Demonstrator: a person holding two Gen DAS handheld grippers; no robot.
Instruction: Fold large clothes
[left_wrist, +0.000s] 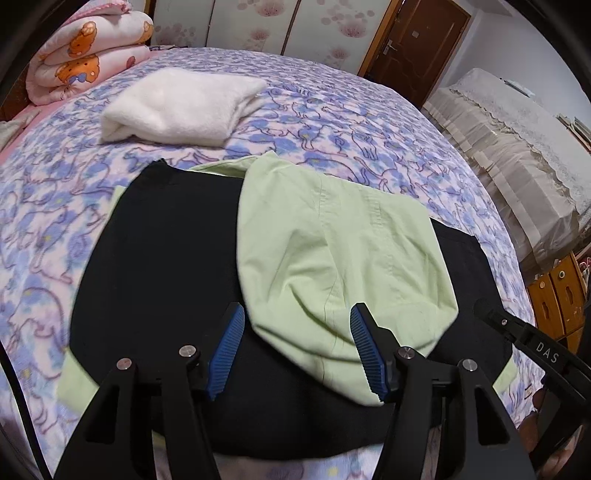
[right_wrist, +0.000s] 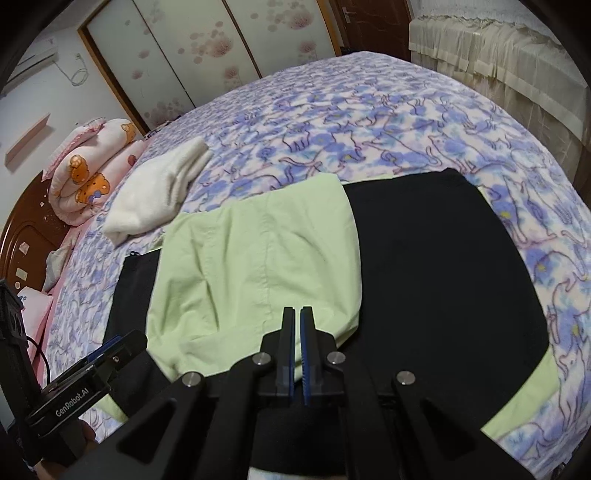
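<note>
A large garment lies on the bed, black (left_wrist: 166, 258) on its main panel with a light green part (left_wrist: 332, 251) folded over it. In the right wrist view the black panel (right_wrist: 443, 277) lies right of the green part (right_wrist: 251, 258). My left gripper (left_wrist: 297, 321) is open, its fingers just above the near edge of the green part, holding nothing. My right gripper (right_wrist: 296, 314) is shut, hovering over the green part's near edge; no cloth shows between its pads. The right gripper's finger also shows in the left wrist view (left_wrist: 517, 328).
A folded white fleece garment (left_wrist: 177, 107) lies farther up the bed. A rolled pink bear-print quilt (left_wrist: 85, 51) sits at the headboard. The bed has a purple floral cover (left_wrist: 369, 129). A lace-covered cabinet (left_wrist: 517, 147) stands on the right.
</note>
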